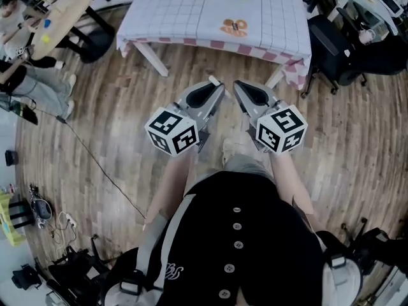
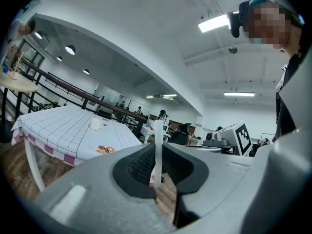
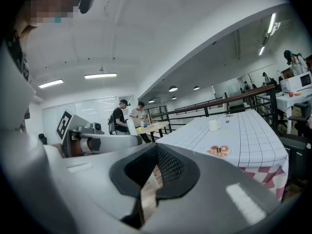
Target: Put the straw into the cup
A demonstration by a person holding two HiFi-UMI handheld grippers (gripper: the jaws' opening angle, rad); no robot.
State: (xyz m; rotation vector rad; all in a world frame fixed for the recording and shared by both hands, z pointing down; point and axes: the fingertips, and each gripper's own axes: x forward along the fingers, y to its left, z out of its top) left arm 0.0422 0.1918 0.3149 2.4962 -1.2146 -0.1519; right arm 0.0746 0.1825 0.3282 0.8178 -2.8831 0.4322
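Checked-cloth table (image 3: 253, 130) bears a white cup (image 3: 213, 125) and orange patch (image 3: 218, 151).

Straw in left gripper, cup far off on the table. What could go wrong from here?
1. The left gripper pinches the thin straw, end past the tips; it may tilt or slip on the way to the table.
2. The cup stands far across the table, and the shut right gripper isn't steadying it; a poke could tip it.

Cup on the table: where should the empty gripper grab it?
Probably the side wall of the cup, halfway up, with the right gripper coming in level from the near edge of the table. It seems to stand upright, so a side hold leaves its top free for the straw in the left gripper. Too small to tell a handle.
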